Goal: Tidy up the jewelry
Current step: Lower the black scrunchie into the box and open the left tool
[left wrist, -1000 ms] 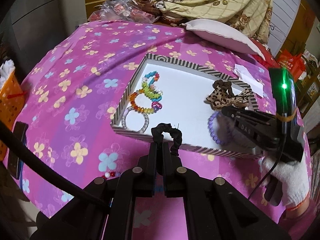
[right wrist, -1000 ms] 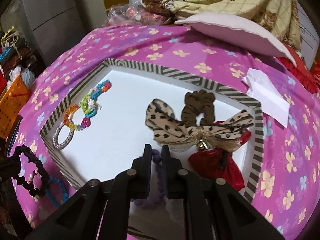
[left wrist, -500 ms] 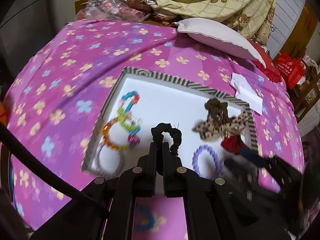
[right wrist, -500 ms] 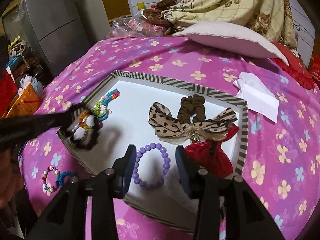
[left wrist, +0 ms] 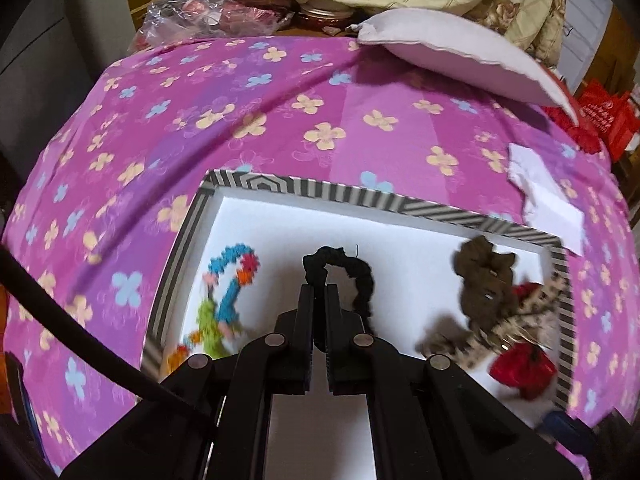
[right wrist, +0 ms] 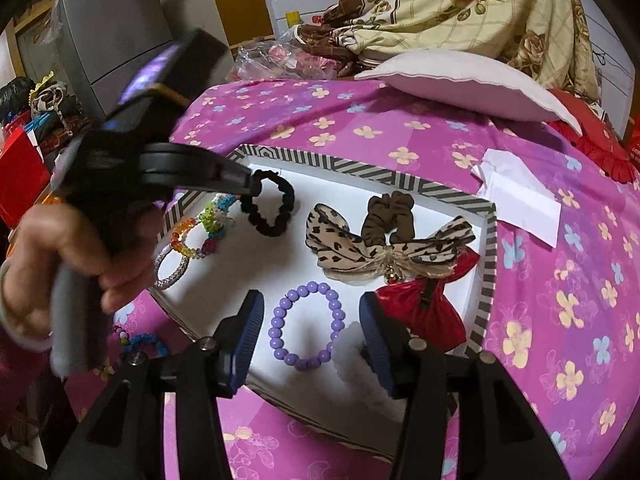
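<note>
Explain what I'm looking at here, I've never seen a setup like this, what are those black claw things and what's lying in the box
No robot here: a person holds a handheld two-finger gripper in each hand, with a wide-angle camera on each looking along its fingers, so there are two views.

In the right gripper's view, the left gripper, held by a bare hand, is shut on a black scrunchie above the striped tray.

The right gripper is open; its jaws have just been opening, and the purple bead bracelet lies free on the tray floor between them.

Also in the tray: colourful bead bracelets, a silver bangle, a leopard-print bow, a brown scrunchie and a red bow. The tray sits on a pink flowered cloth.
</note>
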`<state>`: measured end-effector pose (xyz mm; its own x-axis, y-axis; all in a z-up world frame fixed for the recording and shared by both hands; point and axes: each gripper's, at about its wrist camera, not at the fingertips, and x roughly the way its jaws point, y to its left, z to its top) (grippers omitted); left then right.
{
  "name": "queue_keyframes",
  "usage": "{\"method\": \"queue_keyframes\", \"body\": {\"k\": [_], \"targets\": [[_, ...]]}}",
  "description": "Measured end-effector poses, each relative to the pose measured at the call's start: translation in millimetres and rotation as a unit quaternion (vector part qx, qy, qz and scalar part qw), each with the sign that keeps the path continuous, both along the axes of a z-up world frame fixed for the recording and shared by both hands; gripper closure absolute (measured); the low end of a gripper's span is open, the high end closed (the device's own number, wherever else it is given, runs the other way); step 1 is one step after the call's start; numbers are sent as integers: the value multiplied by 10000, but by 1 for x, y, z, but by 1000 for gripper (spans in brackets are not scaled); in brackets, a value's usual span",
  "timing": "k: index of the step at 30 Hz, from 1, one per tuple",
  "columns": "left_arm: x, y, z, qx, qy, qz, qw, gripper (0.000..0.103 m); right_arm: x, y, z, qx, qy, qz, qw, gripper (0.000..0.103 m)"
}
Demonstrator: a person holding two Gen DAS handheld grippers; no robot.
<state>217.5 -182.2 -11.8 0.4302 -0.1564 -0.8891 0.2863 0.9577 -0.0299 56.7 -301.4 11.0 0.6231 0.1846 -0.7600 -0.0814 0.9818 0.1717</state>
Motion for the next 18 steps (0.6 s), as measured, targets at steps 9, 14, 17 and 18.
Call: {"method": "queue_keyframes", "body": {"k": [9,14,17,18], "targets": [[14,-2,-11,207,-74,38,9998,78,0,-4,-7,150,76,-85,9998,50],[13,-1,-8,126,-66,15,9999,55,-8,-3,-5,208,57,-108,9997,47],[5,5,1,-31,-97,54,9999,49,-15,-2,0,174,10,-155,9997,41],[2,7,5,-79,-111,67,9999,47,-17,-2,2,170,1,-164,9997,40]]}}
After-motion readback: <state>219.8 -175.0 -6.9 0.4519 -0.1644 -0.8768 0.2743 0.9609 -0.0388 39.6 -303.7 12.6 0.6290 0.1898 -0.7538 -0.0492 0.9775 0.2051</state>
